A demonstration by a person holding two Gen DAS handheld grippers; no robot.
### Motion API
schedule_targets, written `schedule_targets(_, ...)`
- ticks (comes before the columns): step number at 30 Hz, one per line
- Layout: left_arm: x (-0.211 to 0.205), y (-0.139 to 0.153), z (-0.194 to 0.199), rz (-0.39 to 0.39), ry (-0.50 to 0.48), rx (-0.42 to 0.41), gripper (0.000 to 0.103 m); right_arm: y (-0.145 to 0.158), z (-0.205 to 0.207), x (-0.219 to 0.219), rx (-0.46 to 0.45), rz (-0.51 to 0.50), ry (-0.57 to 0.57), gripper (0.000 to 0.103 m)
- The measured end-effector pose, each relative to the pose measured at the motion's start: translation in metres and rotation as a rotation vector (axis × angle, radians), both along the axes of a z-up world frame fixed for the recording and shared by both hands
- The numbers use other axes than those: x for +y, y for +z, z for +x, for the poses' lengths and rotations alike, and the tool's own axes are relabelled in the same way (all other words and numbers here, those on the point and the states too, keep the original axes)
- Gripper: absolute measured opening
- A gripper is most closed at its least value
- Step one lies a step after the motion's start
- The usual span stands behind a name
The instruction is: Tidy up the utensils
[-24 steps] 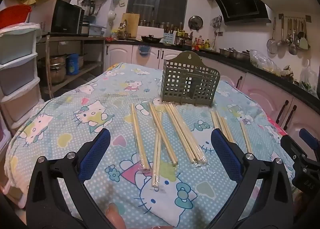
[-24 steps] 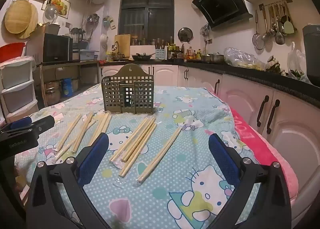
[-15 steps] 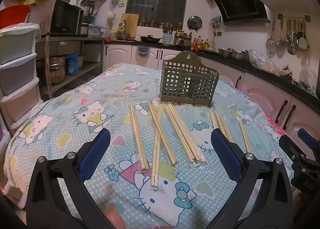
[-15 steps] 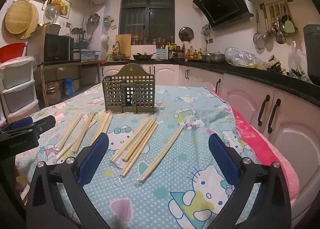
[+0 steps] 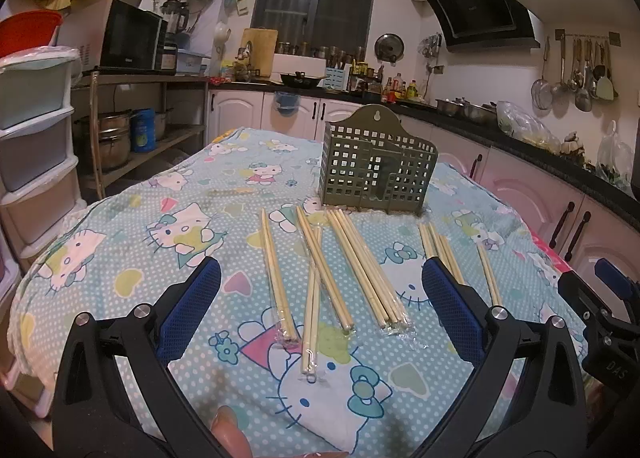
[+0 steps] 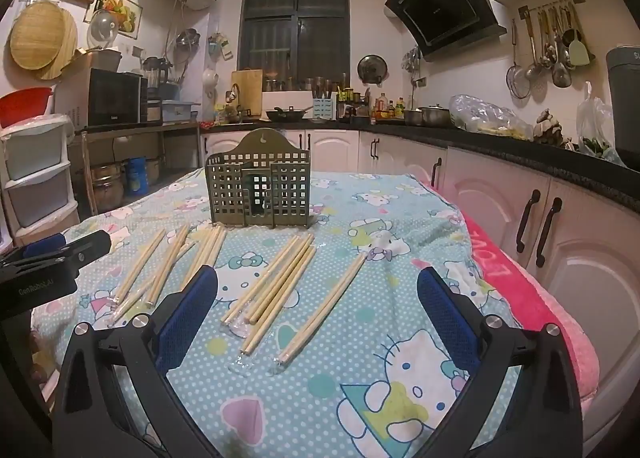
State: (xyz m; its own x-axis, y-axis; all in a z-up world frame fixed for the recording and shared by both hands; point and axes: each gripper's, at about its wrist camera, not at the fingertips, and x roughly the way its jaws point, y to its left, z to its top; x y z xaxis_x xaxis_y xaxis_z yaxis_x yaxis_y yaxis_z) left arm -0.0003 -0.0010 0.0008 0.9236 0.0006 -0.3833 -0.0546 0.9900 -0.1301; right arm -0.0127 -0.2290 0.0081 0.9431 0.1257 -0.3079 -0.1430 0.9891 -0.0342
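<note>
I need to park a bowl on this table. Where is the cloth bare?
Bare cloth lies left of the chopsticks and between the rightmost pair and the pink edge. It is crowded in front of the green holder.

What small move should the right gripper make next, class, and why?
Probably lower the open right gripper onto the lone wrapped chopstick pair lying between its fingers: every chopstick is on the cloth, and the green holder looks empty.
</note>
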Motion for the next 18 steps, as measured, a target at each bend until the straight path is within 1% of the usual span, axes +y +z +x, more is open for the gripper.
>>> schedule_targets(18, 0.0045, 0.009, -0.0032, 0.002, 0.002, -0.019, 0.092, 0.0017, -0.0022, 0.0027, -0.021, 0.004, 0.008, 0.097)
